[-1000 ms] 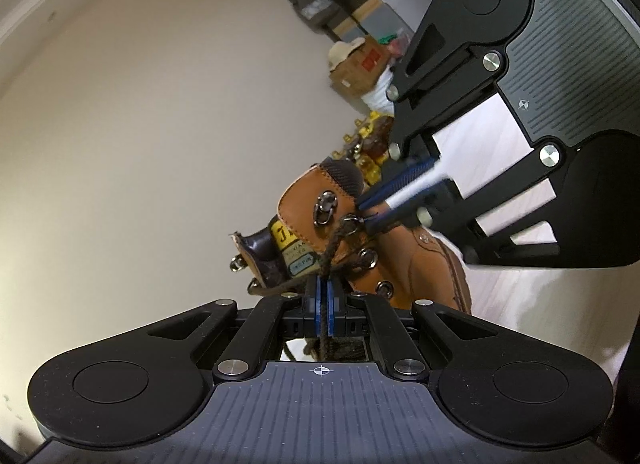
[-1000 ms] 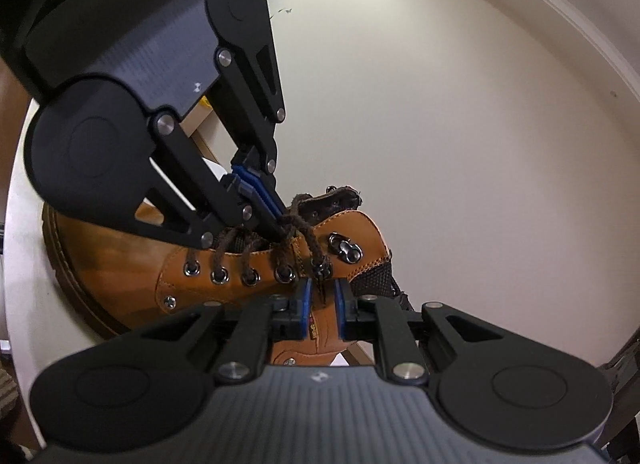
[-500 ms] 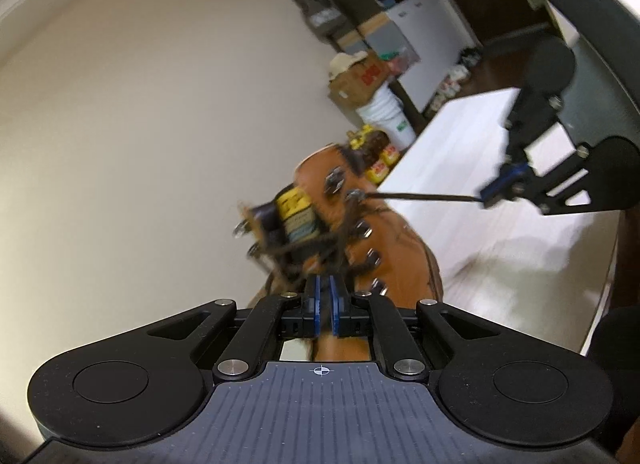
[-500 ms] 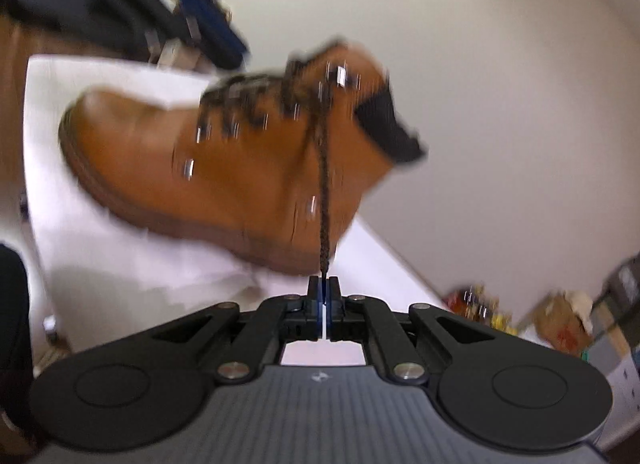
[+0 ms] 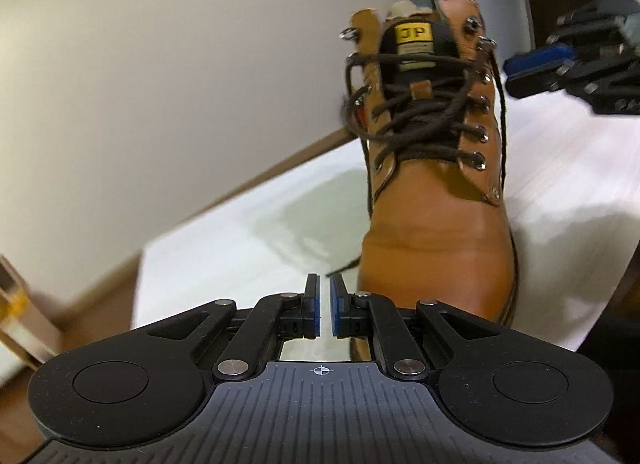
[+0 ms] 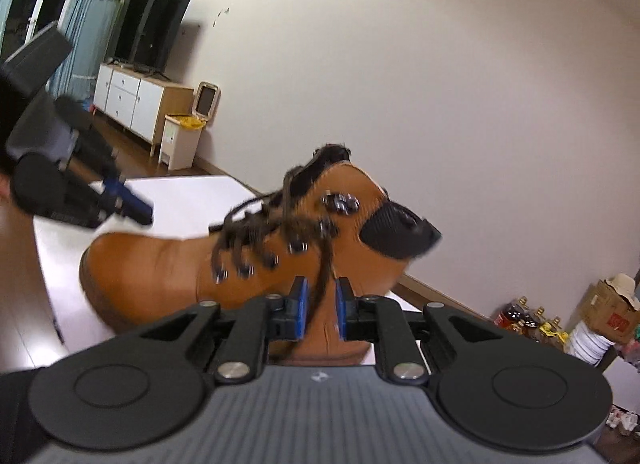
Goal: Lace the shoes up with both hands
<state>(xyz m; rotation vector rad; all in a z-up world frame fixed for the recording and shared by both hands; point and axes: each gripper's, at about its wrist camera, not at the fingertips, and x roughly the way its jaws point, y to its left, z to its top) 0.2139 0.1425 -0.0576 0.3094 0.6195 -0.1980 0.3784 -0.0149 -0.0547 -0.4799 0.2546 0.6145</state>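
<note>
Tan leather boot ahead of left gripper, toe nearest, on white table | tongue tag reads "JP" | left jaws slightly apart, empty, lace released since earlier | right gripper jaws opening, dark lace loose between, previously pinched.
</note>
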